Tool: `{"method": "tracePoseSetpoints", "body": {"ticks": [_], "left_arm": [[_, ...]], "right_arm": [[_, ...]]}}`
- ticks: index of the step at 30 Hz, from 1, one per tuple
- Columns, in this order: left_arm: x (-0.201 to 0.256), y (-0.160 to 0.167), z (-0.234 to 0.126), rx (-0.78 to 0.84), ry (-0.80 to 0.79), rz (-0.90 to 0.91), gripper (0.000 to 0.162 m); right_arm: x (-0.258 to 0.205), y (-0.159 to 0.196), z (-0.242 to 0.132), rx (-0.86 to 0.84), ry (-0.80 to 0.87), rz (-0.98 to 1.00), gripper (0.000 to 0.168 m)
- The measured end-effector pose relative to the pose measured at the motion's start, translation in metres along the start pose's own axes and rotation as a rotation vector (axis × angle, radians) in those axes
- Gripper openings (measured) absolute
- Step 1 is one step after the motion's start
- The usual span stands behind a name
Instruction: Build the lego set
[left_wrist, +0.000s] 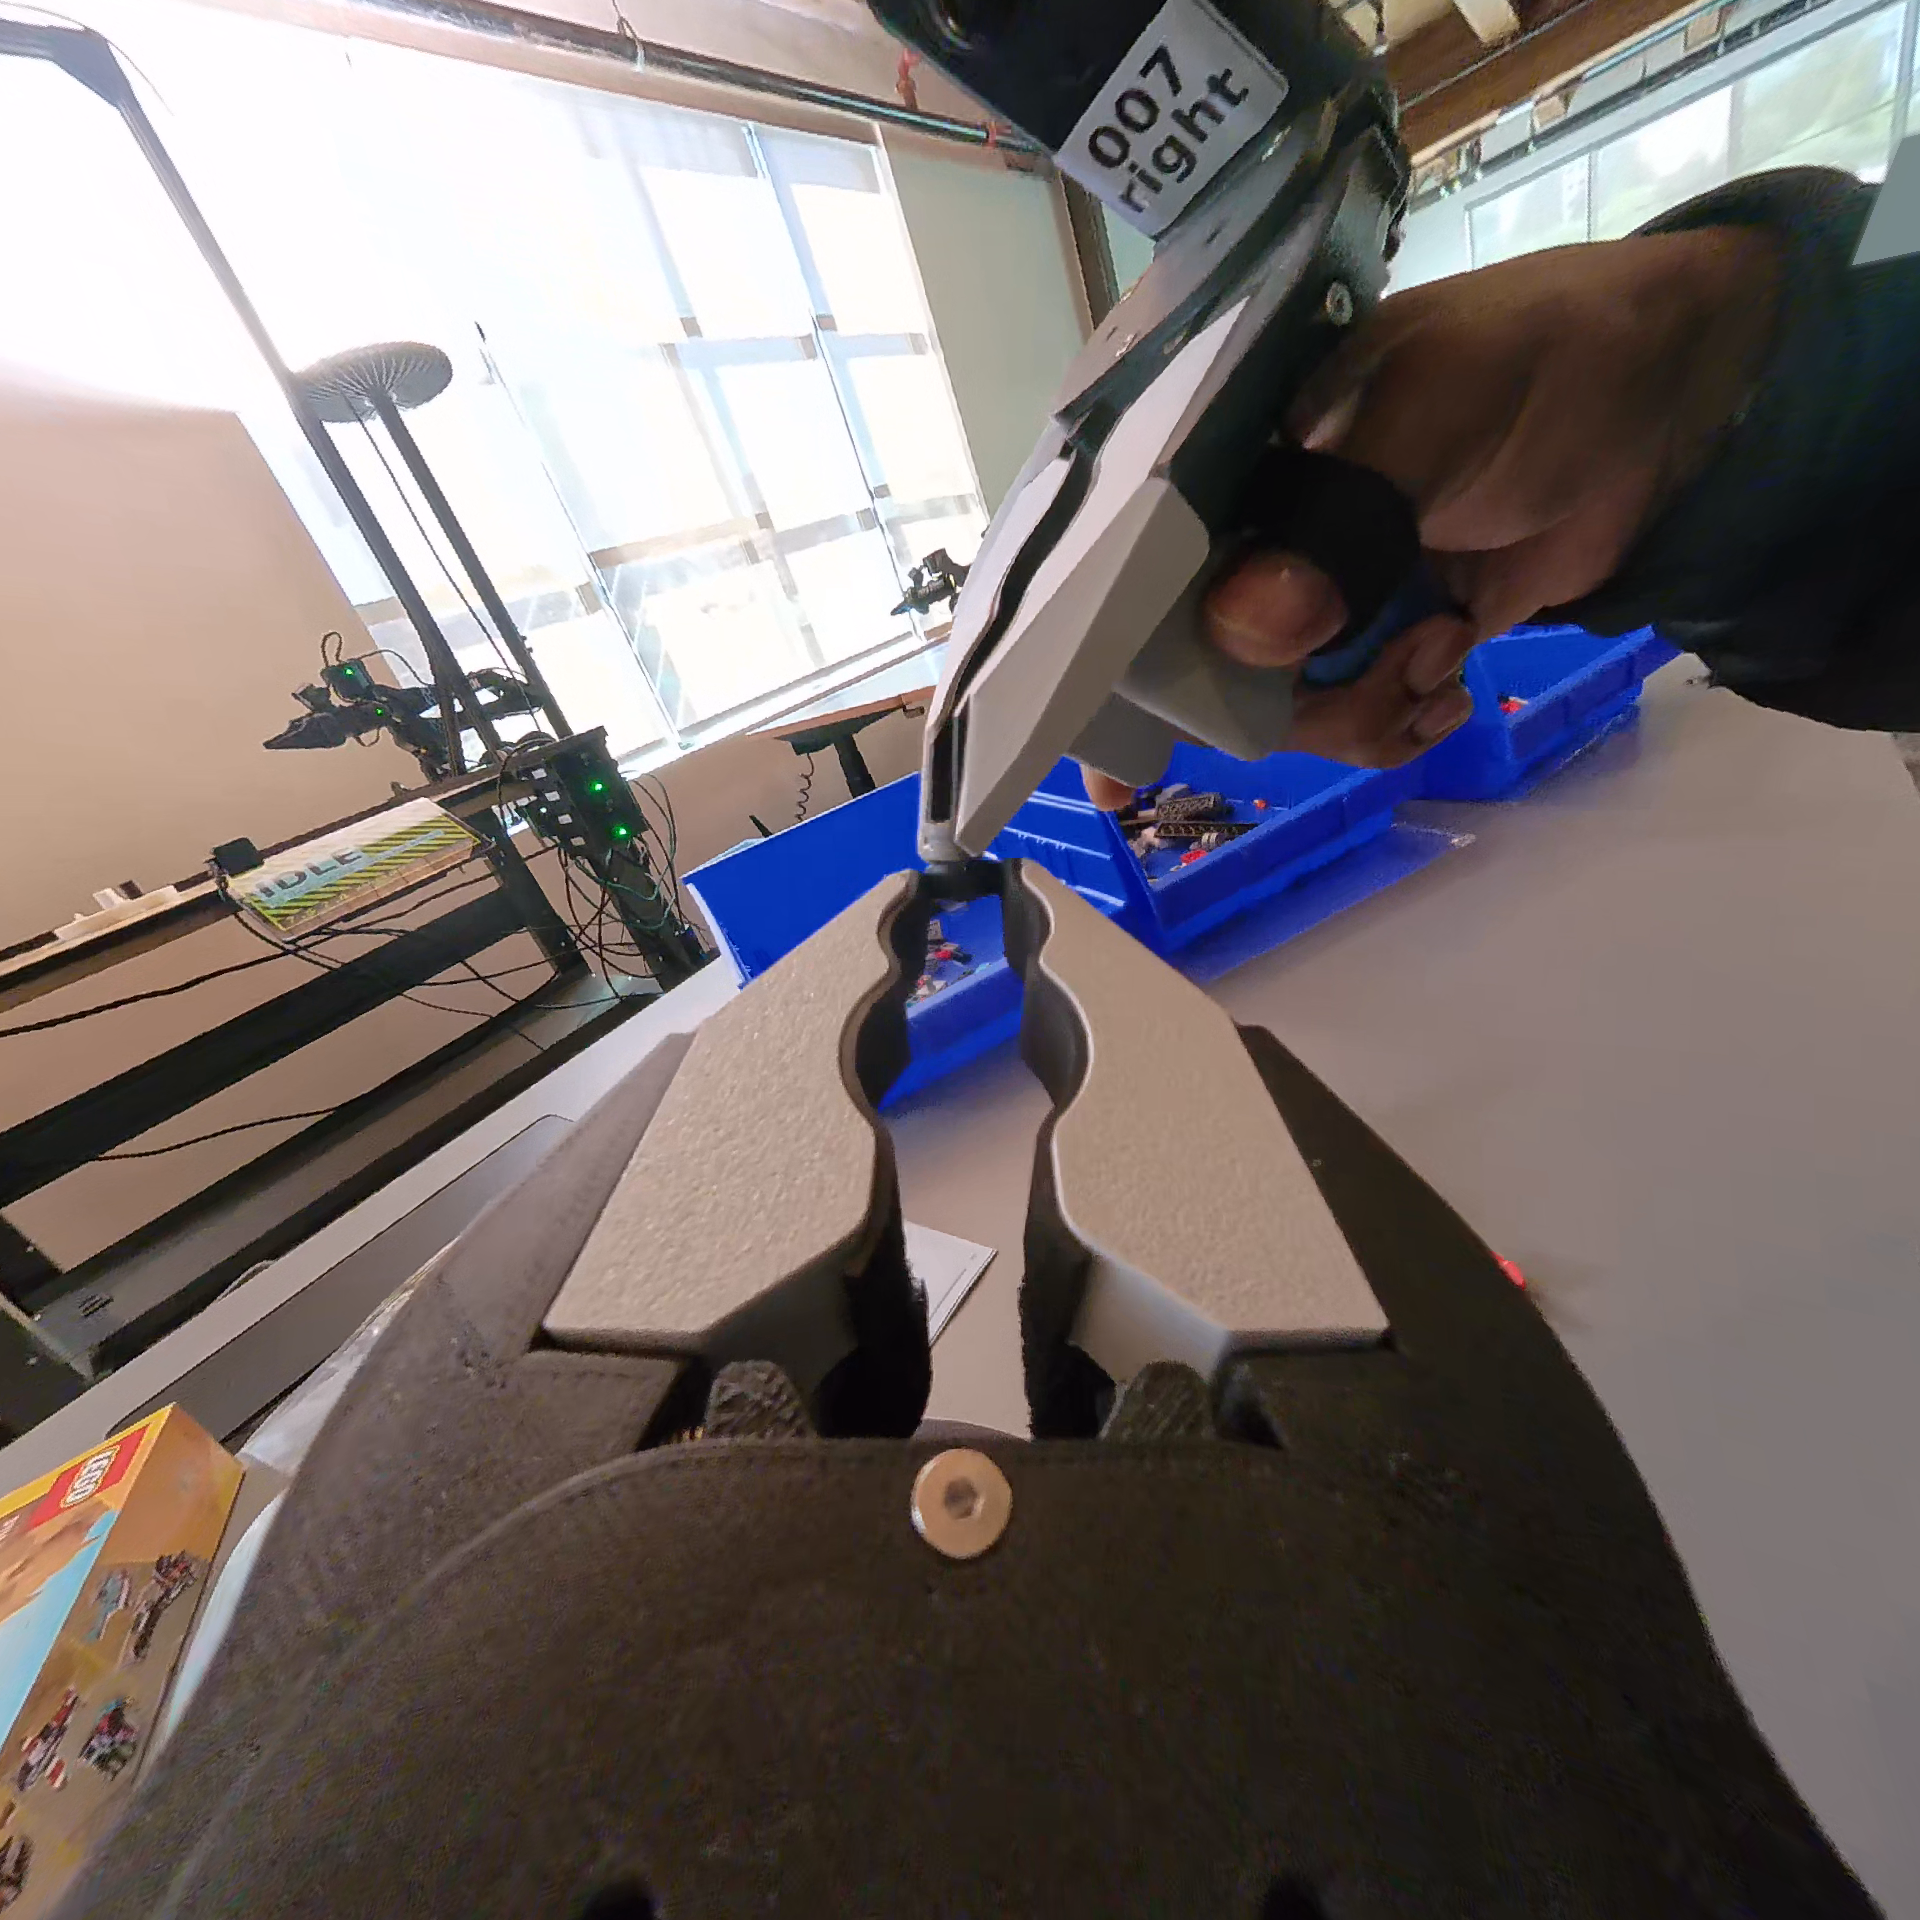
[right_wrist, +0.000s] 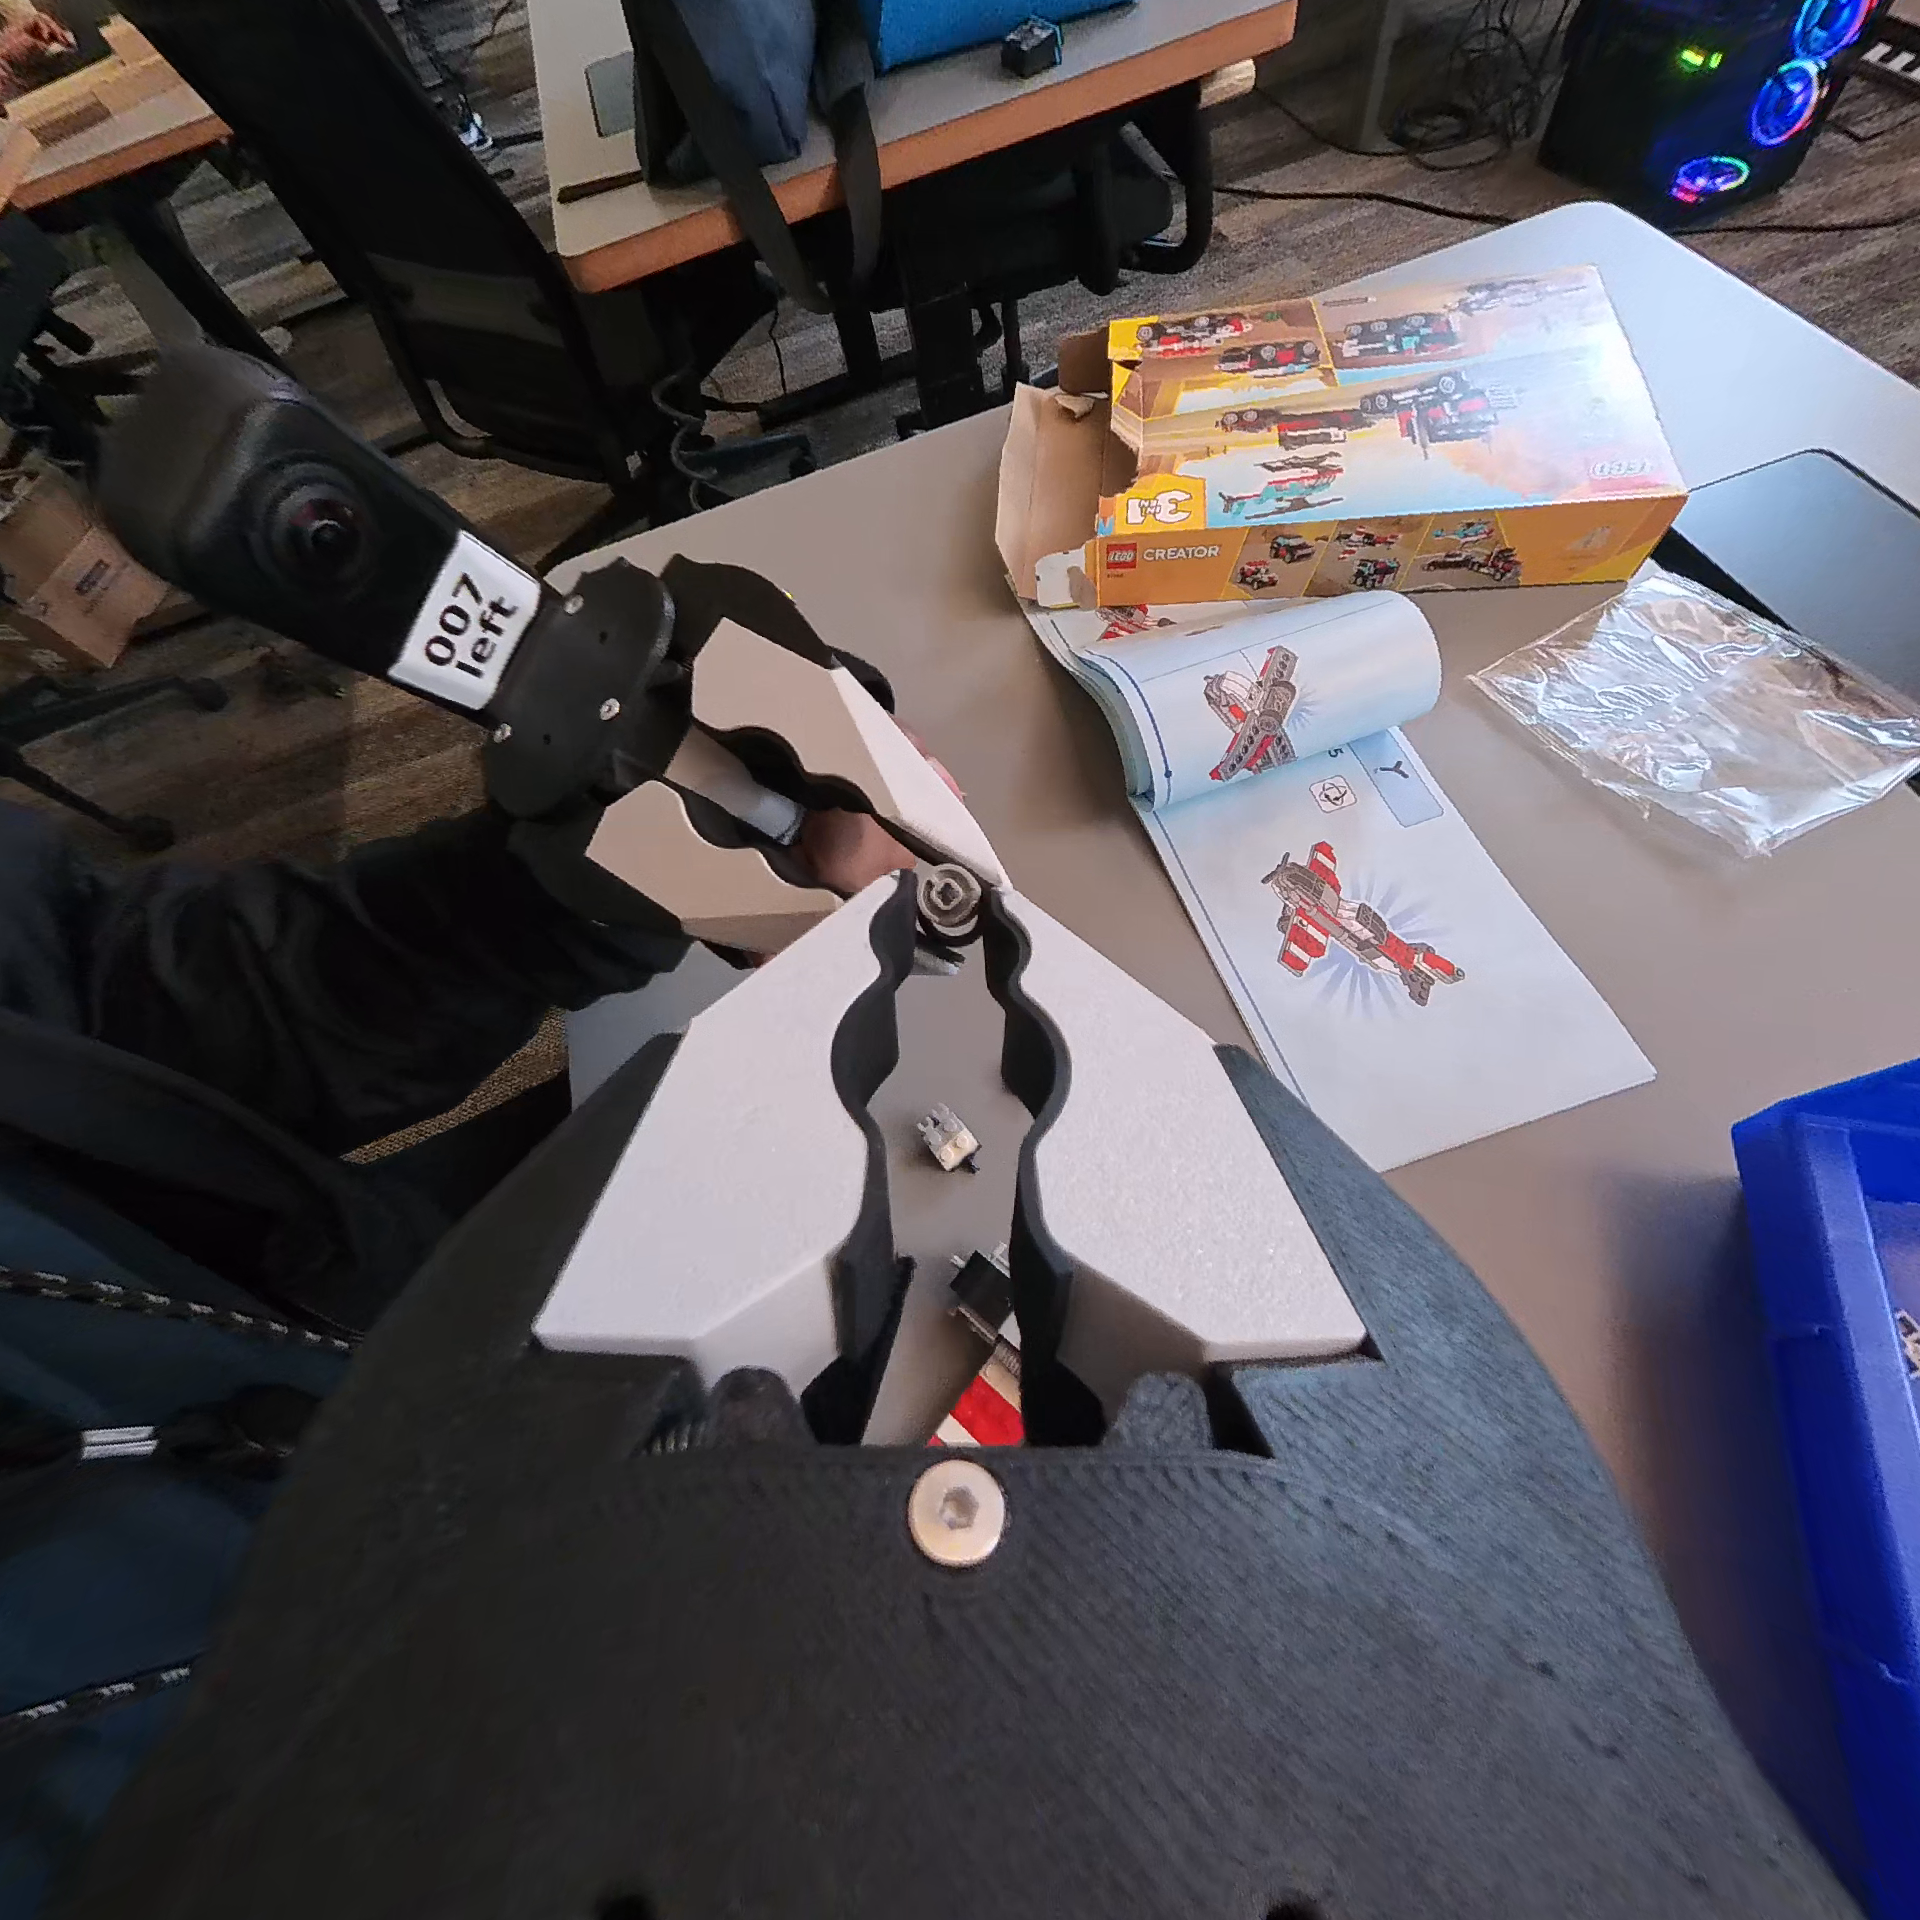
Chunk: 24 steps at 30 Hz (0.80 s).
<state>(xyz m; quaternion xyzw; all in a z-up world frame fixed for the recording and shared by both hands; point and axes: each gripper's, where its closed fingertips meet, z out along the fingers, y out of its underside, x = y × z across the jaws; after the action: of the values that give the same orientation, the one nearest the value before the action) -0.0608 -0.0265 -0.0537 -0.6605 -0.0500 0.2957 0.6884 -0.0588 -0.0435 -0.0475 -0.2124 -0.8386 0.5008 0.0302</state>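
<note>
Both hand-held gripper tips (right_wrist: 951, 914) pinch wheel piece (right_wrist: 943, 902).

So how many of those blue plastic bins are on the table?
3, seen from the left wrist view: a near bin, a middle bin behind the fingers, and a far bin below the hand. More may be hidden.
</note>
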Motion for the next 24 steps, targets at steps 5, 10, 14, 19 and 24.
{"method": "tracePoseSetpoints", "body": {"ticks": [5,10,14,19,24], "left_arm": [[0.0,-0.003,-0.001,0.035,0.003,-0.018,0.013],[0.0,-0.006,-0.001,0.054,0.004,-0.027,0.013],[0.0,-0.008,-0.001,0.068,0.004,-0.033,0.013],[0.001,-0.011,-0.002,0.091,0.005,-0.039,0.013],[0.0,-0.012,-0.002,0.102,0.002,-0.04,0.013]], "right_arm": [[-0.002,-0.002,-0.001,0.006,-0.006,0.005,0.012],[-0.003,-0.003,-0.003,0.009,-0.008,0.005,0.012],[-0.004,-0.005,-0.004,0.009,-0.005,0.003,0.012],[-0.004,-0.006,-0.005,0.009,0.003,0.001,0.012],[-0.006,-0.007,-0.006,0.004,0.001,-0.001,0.012]]}}
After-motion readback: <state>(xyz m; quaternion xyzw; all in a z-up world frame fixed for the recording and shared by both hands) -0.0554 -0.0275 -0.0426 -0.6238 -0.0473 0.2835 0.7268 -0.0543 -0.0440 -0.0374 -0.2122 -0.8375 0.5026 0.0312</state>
